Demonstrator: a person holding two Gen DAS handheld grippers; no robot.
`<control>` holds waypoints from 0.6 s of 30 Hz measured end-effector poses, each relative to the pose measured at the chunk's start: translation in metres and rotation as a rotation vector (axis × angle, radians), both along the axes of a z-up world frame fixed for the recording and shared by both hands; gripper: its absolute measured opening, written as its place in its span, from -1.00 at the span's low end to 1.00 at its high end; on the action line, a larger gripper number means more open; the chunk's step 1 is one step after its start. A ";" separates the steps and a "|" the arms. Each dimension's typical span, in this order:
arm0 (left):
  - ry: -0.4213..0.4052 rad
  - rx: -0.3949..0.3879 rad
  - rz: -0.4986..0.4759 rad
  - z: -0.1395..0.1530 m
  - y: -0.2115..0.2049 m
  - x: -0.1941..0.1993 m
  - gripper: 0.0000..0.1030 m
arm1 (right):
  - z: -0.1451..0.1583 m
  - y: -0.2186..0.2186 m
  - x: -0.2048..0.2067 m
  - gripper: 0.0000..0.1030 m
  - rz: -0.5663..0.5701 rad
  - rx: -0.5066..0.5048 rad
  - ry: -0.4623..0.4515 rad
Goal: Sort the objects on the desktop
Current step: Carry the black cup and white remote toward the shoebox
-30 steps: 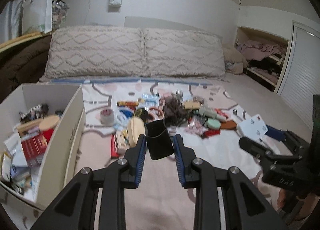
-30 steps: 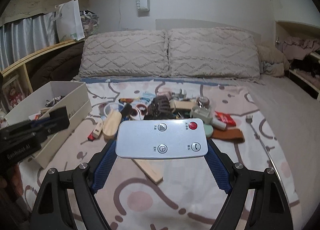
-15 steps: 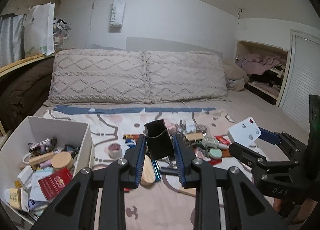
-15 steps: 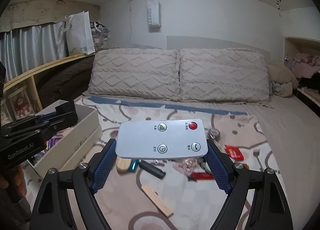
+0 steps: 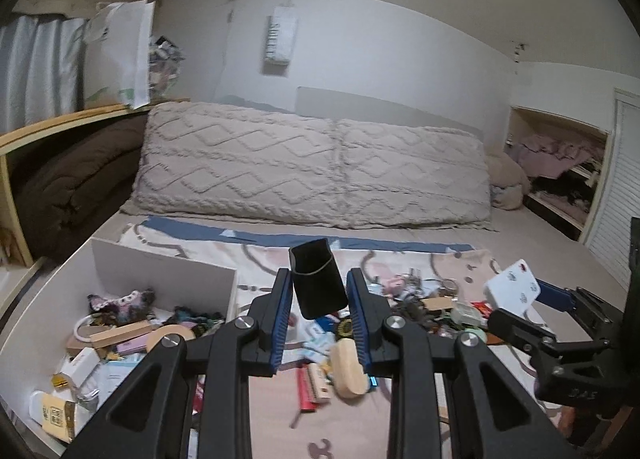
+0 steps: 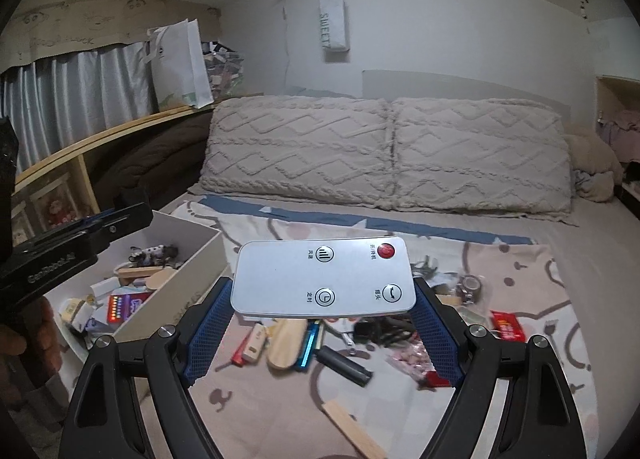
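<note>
My left gripper (image 5: 319,291) is shut on a small black case (image 5: 318,279) and holds it in the air above the bed, just right of the white storage box (image 5: 160,263). My right gripper (image 6: 323,299) is shut on a white remote control (image 6: 324,277) with a red button, held flat above the clutter. The remote also shows at the right of the left wrist view (image 5: 512,289). The left gripper's side shows at the left of the right wrist view (image 6: 76,243), over the box (image 6: 200,255).
Loose items lie on the patterned bedsheet: a wooden oval piece (image 6: 285,343), a black cylinder (image 6: 344,365), a wooden stick (image 6: 352,429), a red packet (image 6: 507,325). The box holds several small items. Two pillows (image 6: 384,151) stand behind; a wooden shelf (image 6: 100,139) is left.
Both grippers rose and shifted left with their loads; the view tilted up to show more wall and ceiling. The box now lies closer under the left gripper.
</note>
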State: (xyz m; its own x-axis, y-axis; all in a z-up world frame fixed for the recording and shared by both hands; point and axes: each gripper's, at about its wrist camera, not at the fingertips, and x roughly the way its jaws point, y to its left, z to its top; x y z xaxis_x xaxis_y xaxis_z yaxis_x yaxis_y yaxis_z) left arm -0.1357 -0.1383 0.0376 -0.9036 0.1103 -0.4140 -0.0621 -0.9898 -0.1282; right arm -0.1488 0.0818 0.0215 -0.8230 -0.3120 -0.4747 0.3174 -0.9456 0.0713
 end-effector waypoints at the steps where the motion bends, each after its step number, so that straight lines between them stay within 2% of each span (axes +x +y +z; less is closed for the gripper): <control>1: -0.001 0.001 0.006 -0.001 -0.004 0.000 -0.46 | 0.000 -0.004 -0.001 0.67 0.004 0.003 -0.001; 18: -0.005 0.007 0.179 -0.006 -0.088 0.017 -0.46 | 0.006 -0.075 -0.010 0.67 0.131 0.029 -0.016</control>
State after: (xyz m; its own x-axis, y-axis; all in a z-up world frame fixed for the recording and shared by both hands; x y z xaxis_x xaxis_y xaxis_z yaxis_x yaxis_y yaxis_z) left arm -0.1188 -0.2263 0.0316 -0.9068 -0.0493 -0.4186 0.1159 -0.9840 -0.1352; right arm -0.1584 0.0064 0.0272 -0.7683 -0.4021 -0.4980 0.4370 -0.8980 0.0510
